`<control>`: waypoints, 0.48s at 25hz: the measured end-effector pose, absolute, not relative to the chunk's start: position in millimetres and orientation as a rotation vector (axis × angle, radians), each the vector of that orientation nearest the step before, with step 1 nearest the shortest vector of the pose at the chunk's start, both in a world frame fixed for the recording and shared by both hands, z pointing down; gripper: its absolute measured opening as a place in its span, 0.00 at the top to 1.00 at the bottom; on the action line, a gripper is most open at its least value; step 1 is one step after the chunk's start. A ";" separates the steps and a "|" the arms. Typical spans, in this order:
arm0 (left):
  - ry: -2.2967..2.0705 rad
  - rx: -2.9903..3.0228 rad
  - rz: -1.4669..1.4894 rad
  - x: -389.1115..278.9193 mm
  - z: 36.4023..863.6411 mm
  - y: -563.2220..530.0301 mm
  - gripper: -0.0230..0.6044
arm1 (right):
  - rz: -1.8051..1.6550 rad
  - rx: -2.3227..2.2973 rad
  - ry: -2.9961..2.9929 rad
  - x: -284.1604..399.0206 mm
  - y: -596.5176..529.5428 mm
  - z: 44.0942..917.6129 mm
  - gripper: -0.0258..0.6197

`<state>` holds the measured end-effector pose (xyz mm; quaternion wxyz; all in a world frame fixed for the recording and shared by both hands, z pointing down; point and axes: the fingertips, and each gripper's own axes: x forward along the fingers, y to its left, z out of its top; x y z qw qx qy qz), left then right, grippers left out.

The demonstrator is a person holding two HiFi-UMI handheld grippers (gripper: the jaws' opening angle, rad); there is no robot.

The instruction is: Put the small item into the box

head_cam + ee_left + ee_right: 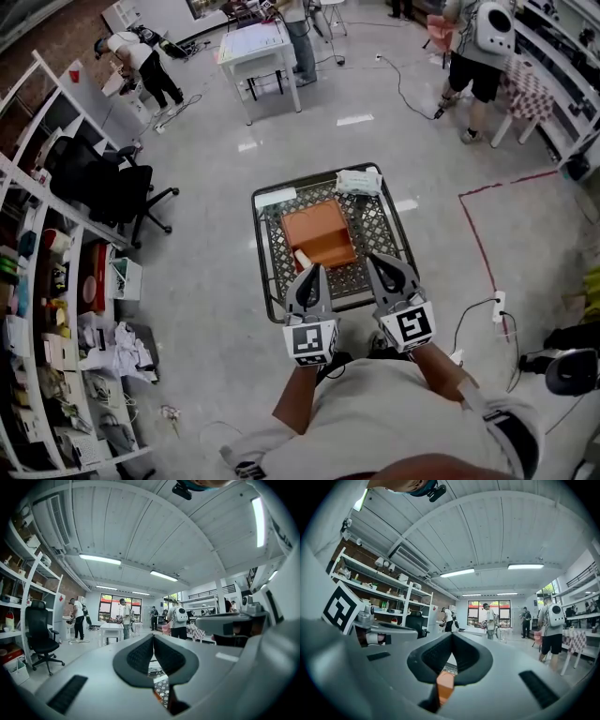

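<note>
An orange box [319, 232] lies closed in the middle of a small metal mesh table [380, 230]. A small cream item [302, 257] sits at the box's near left corner, just beyond the tip of my left gripper [312, 270]. My right gripper [376, 260] hovers over the table's near right part, beside the box. Both point away from me, level with the room. In the left gripper view the left gripper [153, 637] is shut and empty. In the right gripper view the right gripper [452, 636] is also shut and empty, with the orange box [445, 686] showing below it.
Two white packets [358, 180] [275, 197] lie at the table's far edge. Shelves [47, 309] and a black office chair [108, 187] stand at the left. A red tape line [478, 234] and a power strip [498, 306] are on the floor at the right. People stand by a far white table [255, 47].
</note>
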<state>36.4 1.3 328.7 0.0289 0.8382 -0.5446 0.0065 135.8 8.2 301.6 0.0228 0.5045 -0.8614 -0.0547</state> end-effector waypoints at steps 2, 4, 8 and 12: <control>-1.689 2.584 0.028 36.4 329.3 1.8 0.95 | -0.159 1.547 -2.670 134.0 8.9 302.2 0.96; -1.705 2.581 0.049 35.8 329.8 1.6 0.95 | -0.162 1.554 -2.672 135.0 8.0 302.0 0.96; -1.706 2.576 0.065 36.3 329.4 2.6 0.95 | -0.186 1.570 -2.671 138.5 7.5 301.3 0.96; -1.691 2.593 0.039 37.5 324.5 3.1 0.95 | -0.157 1.542 -2.673 132.0 9.4 300.7 0.96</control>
